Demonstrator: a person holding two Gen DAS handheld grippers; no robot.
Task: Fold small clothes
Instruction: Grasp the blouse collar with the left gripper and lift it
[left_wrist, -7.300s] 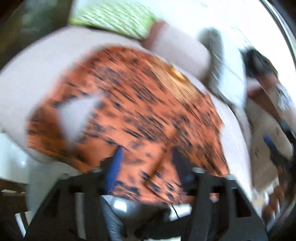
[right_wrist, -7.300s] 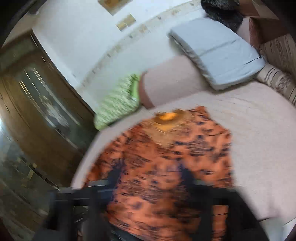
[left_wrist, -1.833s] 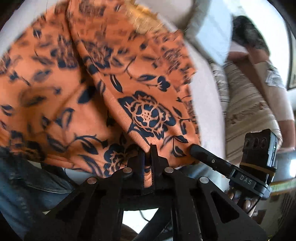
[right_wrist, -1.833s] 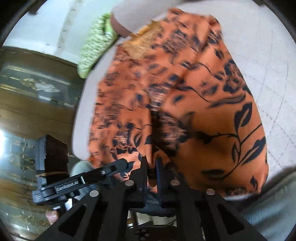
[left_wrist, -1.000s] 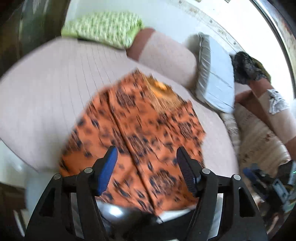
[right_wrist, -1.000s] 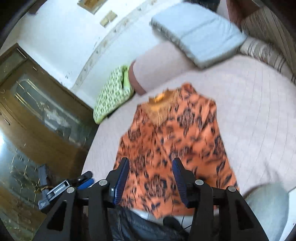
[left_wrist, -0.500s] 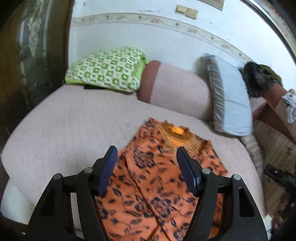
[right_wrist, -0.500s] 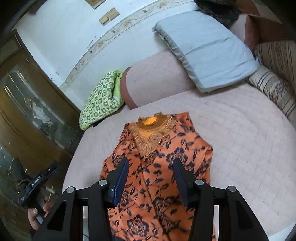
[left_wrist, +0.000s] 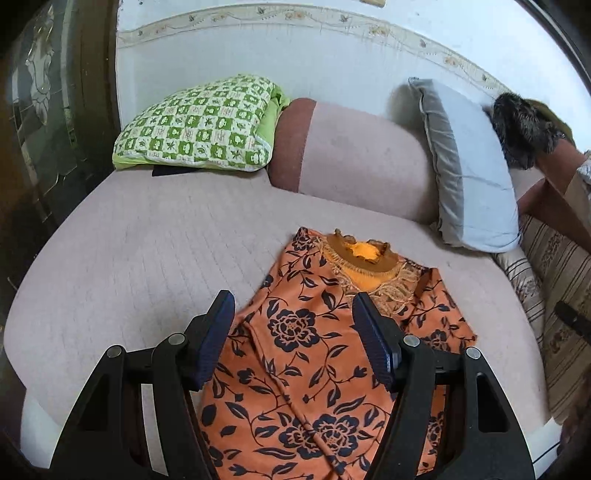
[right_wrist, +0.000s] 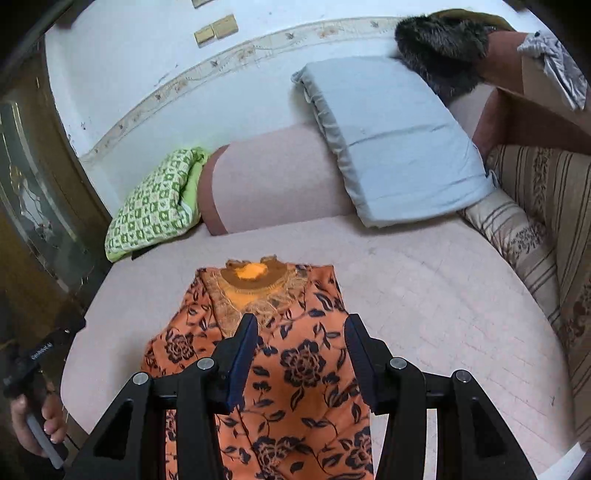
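Observation:
An orange top with dark blue flowers (left_wrist: 314, 339) lies on the pink bed, folded lengthwise into a narrow strip, its fringed neckline (left_wrist: 364, 258) at the far end. It also shows in the right wrist view (right_wrist: 295, 369). My left gripper (left_wrist: 295, 332) is open and empty, raised above the near half of the top. My right gripper (right_wrist: 301, 347) is open and empty, raised above the top's middle. The left gripper's handle and the hand holding it (right_wrist: 33, 398) show at the left edge of the right wrist view.
The pink bed (left_wrist: 147, 236) has a bolster (left_wrist: 362, 155), a green checked pillow (left_wrist: 199, 125) and a grey pillow (left_wrist: 469, 173) at its head. A striped cushion (right_wrist: 532, 229) lies on the right. A dark wooden cabinet (right_wrist: 33, 206) stands on the left.
Both grippers let go of the top's hem, opened and pulled back and up. The top now lies folded lengthwise on the bed.

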